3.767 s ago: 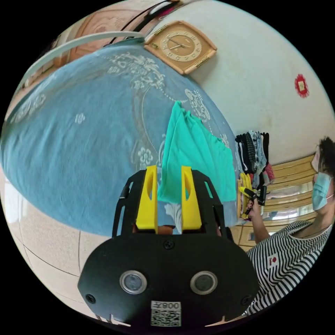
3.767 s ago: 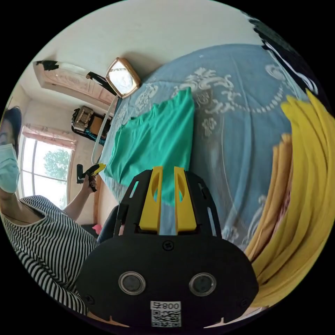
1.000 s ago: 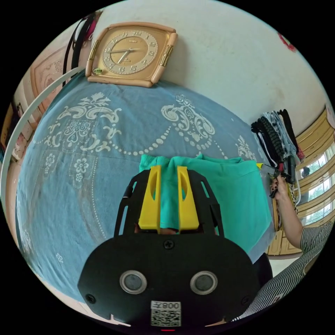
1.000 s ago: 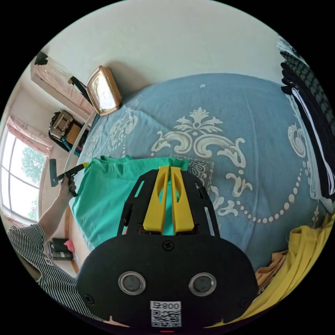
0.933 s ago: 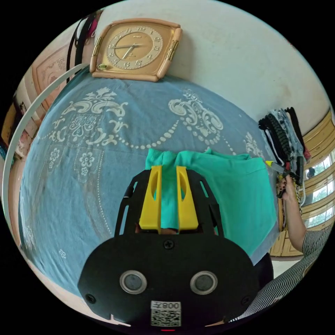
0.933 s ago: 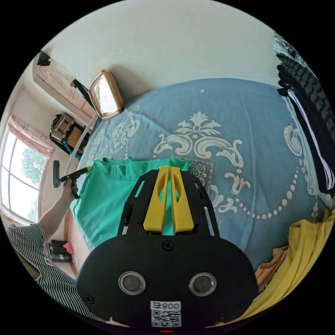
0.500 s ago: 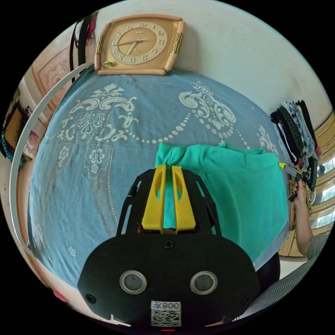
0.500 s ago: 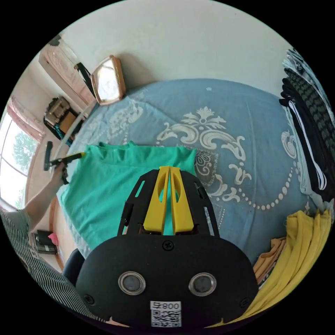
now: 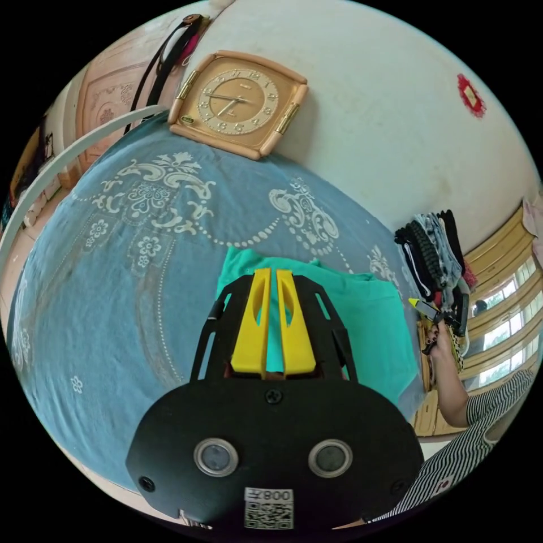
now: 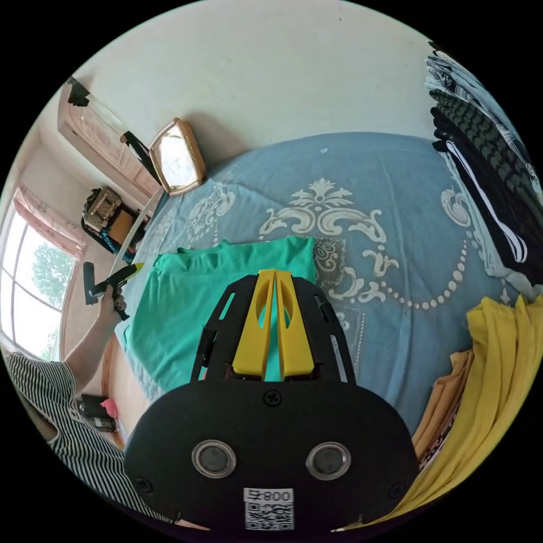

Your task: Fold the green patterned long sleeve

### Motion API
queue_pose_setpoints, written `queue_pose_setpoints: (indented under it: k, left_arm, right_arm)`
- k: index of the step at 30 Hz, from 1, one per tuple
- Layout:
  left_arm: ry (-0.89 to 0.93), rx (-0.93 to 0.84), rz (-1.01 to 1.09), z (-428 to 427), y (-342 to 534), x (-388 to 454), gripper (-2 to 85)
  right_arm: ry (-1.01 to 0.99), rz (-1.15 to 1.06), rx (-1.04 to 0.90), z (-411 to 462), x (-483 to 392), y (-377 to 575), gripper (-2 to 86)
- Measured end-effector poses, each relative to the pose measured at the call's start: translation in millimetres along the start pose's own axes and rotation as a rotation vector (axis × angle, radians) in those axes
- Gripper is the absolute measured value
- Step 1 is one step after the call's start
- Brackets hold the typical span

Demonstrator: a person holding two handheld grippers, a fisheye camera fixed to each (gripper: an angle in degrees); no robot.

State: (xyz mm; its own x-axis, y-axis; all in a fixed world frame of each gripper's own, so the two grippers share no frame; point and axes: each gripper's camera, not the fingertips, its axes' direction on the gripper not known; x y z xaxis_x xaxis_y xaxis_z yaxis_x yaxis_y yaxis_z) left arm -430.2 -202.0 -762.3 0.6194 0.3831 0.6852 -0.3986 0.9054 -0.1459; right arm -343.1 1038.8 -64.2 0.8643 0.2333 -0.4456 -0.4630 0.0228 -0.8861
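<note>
Green shirt (image 10: pixel 186 300) flat on blue bedspread (image 10: pixel 396 198), right tool (image 10: pixel 275 277) closed above it, yellow clothes (image 10: pixel 498 362) beside

Green long-sleeve garment (image 10: pixel 192 294) lies on blue patterned bedspread (image 10: pixel 390 186); square framed clock (image 9: pixel 240 104) leans against wall behind; pile of dark clothes (image 10: pixel 492 153) and yellow clothes (image 10: pixel 498 362) alongside.

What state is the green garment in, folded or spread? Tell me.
Spread. The green garment lies flat as one broad sheet on the blue bedspread, its near part hanging over the bed edge. No completed fold shows.
</note>
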Motion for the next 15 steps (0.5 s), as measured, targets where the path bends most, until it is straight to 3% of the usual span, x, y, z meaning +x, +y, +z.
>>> queue_pose_setpoints:
  k: [3, 6, 8, 15]
  left_arm:
    - [0.057, -0.076, 0.035, 24.0, 15.1, 14.0, 0.9]
    - [-0.045, -0.214, 0.065, 64.2, 23.2, 15.1, 0.5]
    - [0.0, -0.183, -0.012, 53.9, 23.7, 9.1, 0.3]
    - [0.089, -0.129, 0.078, -7.9, 86.5, 57.6, 0.2]
  right_arm:
    - [0.026, -0.035, -0.069, 7.7, -7.6, 17.0, 0.1]
    - [0.107, -0.041, -0.173, 33.5, -3.3, 28.7, 0.1]
    - [0.059, -0.003, -0.176, 23.9, 1.9, 28.8, 0.2]
    - [0.067, -0.092, -0.14, -32.0, -16.2, 79.8, 0.1]
